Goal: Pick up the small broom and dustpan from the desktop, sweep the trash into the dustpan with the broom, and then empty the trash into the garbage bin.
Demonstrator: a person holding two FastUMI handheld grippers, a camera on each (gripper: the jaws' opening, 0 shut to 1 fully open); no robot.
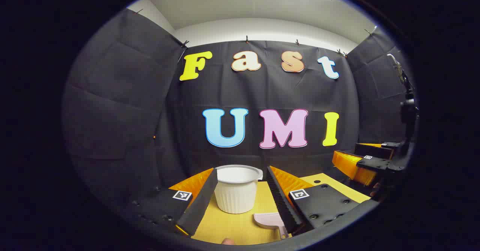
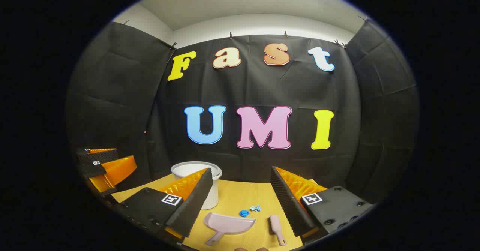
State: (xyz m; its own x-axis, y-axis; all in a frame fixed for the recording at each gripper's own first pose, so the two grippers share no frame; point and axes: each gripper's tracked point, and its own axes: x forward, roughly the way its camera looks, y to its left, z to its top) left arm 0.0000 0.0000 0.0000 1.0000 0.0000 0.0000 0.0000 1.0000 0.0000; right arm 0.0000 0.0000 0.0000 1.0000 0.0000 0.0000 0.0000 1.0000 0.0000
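On bench [image 2: 240, 198]: dustpan [image 2: 228, 223], broom [image 2: 276, 228], blue trash [image 2: 244, 213], bin [image 2: 200, 185]; both hand-held grippers [image 1: 240, 194] [image 2: 240, 202] wide, empty.

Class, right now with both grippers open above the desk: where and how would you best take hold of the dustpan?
Grip the dustpan by its thin handle, which sticks out toward the near-left. Come from above with the fingers astride the handle; the wide flat scoop looks too broad to pinch. The left gripper seems nearer.
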